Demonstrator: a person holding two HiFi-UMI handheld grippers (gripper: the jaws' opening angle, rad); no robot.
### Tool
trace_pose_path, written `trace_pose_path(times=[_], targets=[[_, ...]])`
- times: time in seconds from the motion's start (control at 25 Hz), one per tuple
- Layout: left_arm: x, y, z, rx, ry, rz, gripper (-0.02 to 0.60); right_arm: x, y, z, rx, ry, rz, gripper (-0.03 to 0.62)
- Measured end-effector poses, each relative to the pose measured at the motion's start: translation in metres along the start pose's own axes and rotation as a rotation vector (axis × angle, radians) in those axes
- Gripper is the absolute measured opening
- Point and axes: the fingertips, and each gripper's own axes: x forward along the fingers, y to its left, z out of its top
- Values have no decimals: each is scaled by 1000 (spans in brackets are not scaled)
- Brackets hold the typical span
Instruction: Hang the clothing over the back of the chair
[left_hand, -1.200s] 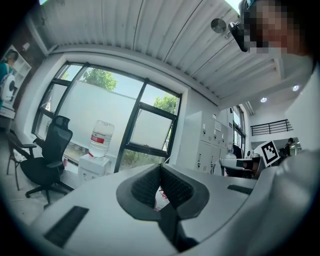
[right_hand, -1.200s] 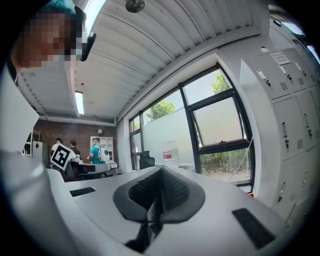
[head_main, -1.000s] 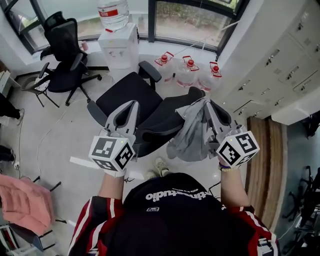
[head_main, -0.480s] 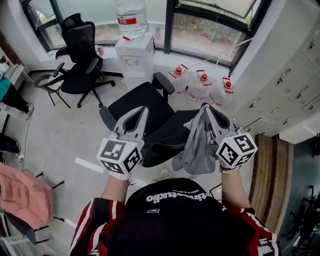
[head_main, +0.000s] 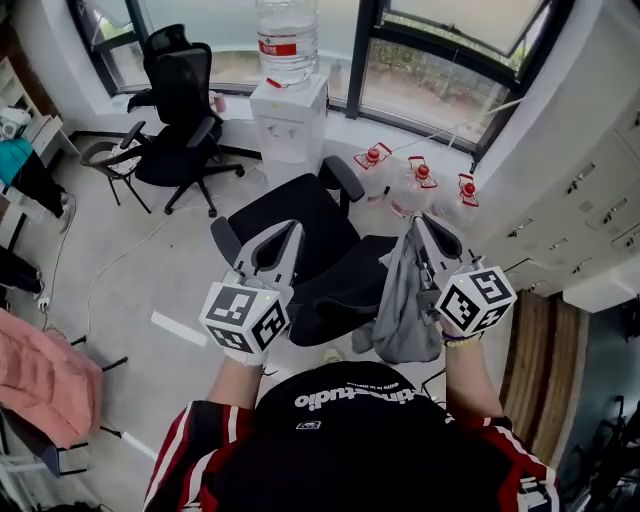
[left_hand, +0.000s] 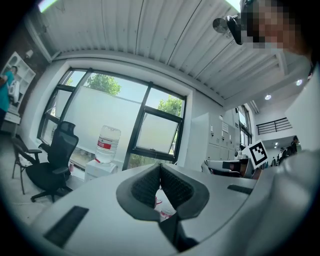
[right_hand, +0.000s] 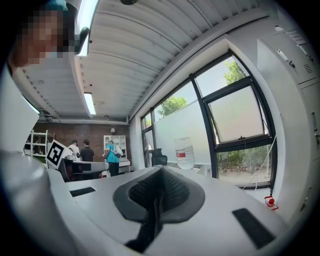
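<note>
A grey piece of clothing (head_main: 405, 305) hangs from my right gripper (head_main: 417, 226), which is shut on its top edge; it droops beside the right end of the chair's back. The black office chair (head_main: 338, 288) stands just below and ahead of both grippers, its seat towards the window. In the right gripper view a dark strip of the clothing (right_hand: 153, 220) is pinched between the pads of the right gripper (right_hand: 160, 171). My left gripper (head_main: 283, 234) is held level over the chair's left side, shut and empty. Seen in its own view, the left gripper (left_hand: 160, 167) has its pads meeting at the tips.
A water dispenser (head_main: 288, 112) with a bottle stands by the window. A second black chair (head_main: 180, 105) is at the far left. Three water jugs (head_main: 415, 180) sit on the floor at the right. White cabinets (head_main: 590, 190) line the right wall. A pink garment (head_main: 40, 385) lies at the left.
Both grippers have moved forward towards the chair and the window. The grey clothing is still hanging from the right one.
</note>
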Motion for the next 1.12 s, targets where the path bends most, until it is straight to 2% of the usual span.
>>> trace_pose_path(times=[0.8, 1.12], targets=[[1, 57, -2, 6, 4, 87, 23, 94, -1, -4, -11, 28, 100, 15], [3, 87, 2, 2, 6, 133, 23, 145, -9, -7, -18, 74, 140, 15]])
